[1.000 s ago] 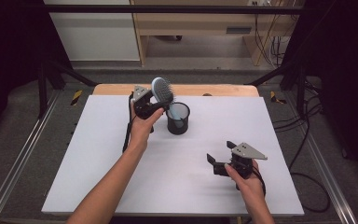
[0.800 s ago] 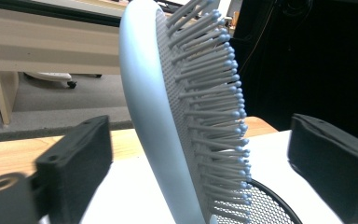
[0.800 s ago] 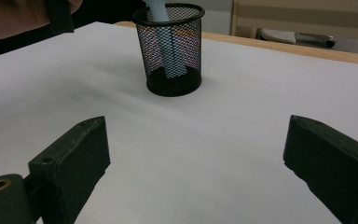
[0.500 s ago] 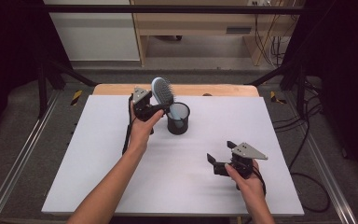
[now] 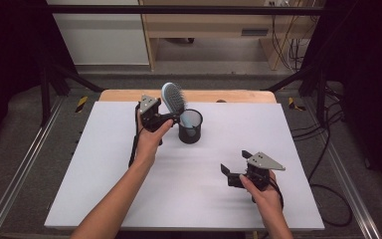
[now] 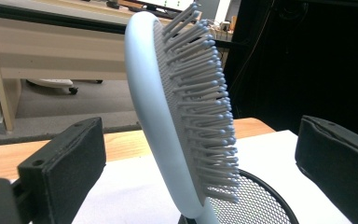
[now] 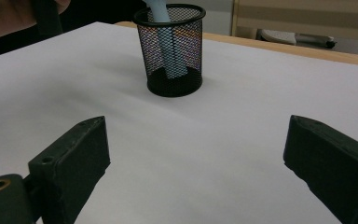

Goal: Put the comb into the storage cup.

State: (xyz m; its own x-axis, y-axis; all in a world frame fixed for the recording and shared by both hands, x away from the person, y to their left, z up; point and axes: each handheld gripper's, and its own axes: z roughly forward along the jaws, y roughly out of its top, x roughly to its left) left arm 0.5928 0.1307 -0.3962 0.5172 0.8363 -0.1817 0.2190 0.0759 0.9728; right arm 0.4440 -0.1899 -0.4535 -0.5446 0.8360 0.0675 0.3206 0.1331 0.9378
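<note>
The left gripper (image 5: pixel 171 118) has just spread its 2 jaws, releasing the hairbrush (image 5: pixel 174 97), which stands handle-down in the mesh cup (image 5: pixel 191 130) at the table's (image 5: pixel 104 174) 12 o'clock, while the right gripper (image 5: pixel 233 168) gapes empty at 5 o'clock.

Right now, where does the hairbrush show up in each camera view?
High view: hairbrush upper centre, leaning out of the mesh cup.
Left gripper view: brush head centre, between open jaws.
Right gripper view: handle inside the cup, top centre.
Shared landmark: the mesh cup.
</note>
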